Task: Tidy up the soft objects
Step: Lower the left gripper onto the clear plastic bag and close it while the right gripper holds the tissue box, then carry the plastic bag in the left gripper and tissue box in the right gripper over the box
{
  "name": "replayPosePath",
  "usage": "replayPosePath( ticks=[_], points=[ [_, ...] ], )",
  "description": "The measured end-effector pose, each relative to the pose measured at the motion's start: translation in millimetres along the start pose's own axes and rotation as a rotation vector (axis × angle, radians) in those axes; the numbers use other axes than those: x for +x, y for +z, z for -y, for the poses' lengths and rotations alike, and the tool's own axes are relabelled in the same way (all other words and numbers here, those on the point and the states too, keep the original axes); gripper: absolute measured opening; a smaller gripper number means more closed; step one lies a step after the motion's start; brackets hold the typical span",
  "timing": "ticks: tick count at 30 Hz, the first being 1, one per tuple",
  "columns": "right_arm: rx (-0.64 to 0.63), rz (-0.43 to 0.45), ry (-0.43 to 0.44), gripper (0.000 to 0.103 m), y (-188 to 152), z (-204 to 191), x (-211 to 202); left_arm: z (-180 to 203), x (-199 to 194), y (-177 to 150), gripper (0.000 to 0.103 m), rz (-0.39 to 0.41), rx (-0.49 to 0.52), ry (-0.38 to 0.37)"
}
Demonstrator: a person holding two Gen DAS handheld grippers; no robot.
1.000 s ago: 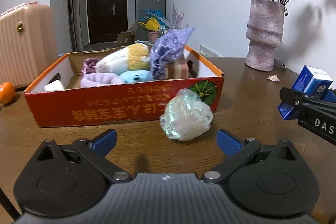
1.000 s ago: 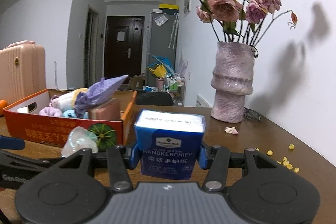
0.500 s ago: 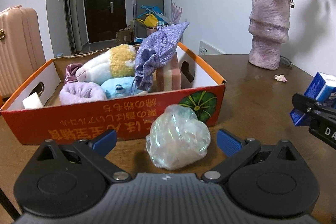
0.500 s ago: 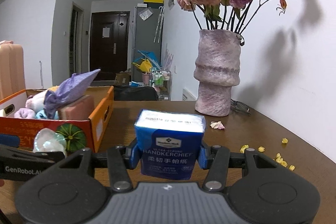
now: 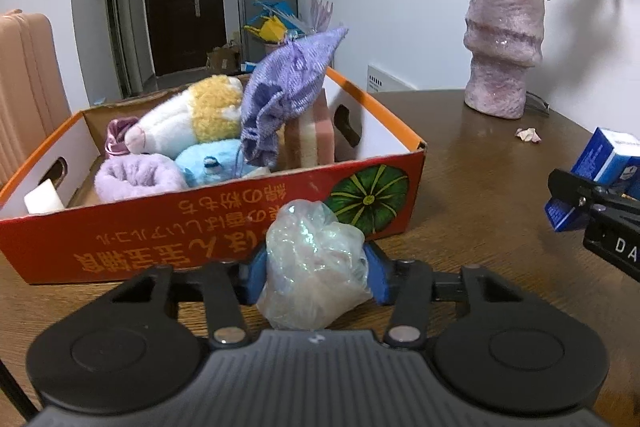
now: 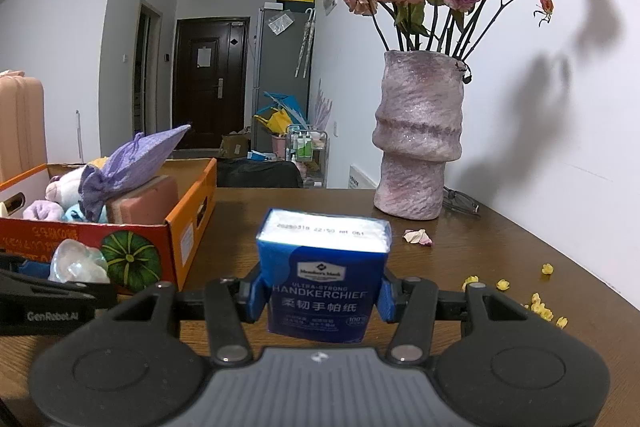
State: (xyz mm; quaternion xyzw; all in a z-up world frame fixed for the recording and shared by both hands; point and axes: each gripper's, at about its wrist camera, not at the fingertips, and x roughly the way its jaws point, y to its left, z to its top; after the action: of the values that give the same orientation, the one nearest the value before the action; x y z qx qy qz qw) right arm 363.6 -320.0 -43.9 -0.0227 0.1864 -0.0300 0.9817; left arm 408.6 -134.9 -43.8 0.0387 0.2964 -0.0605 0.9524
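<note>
Left wrist view showed the left gripper (image 5: 316, 277), whose jaws had just been closing, pinching a crinkly, iridescent clear plastic bundle (image 5: 314, 267) between its blue pads; the soft wad bulged above them and hid most of both. It sat just in front of the orange cardboard box (image 5: 208, 227), a shallow open tray with a printed green pumpkin and upside-down lettering on its near wall. Inside that box lay a fluffy white-and-yellow plush toy (image 5: 188, 119), a pale blue plush (image 5: 212, 163), a fuzzy lilac roll (image 5: 136, 177), a knitted purple drawstring pouch (image 5: 286, 85) standing tallest, and a pink-and-cream sponge block (image 5: 314, 137) partly behind the pouch. Right of the box, the right gripper (image 6: 320, 297) was narrowed onto a glossy blue pack of paper handkerchiefs (image 6: 322, 279), held upright with its lower edge hidden by the tool body. Beyond the box to the right stood a rough, mottled pink ceramic vase (image 6: 418, 143) of dried roses on the dark wooden table (image 5: 480, 167). Yellow crumbs (image 6: 536, 303) and a fallen petal (image 6: 417, 237) lay near the vase. A peach ribbed suitcase (image 5: 24, 87) was cut off left of the box.
</note>
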Motion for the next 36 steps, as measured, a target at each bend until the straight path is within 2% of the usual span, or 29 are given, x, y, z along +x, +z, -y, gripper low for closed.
replayPosePath(
  ticks=[16,36],
  points=[
    [0.005,0.076,0.046,0.051,2,-9,-21,-16,-44,-8,0.048,0.113,-0.039,0.0],
    [0.013,0.137,0.127,0.051,-2,-61,-62,-66,-107,-30,0.048,0.196,-0.105,0.045]
  ],
)
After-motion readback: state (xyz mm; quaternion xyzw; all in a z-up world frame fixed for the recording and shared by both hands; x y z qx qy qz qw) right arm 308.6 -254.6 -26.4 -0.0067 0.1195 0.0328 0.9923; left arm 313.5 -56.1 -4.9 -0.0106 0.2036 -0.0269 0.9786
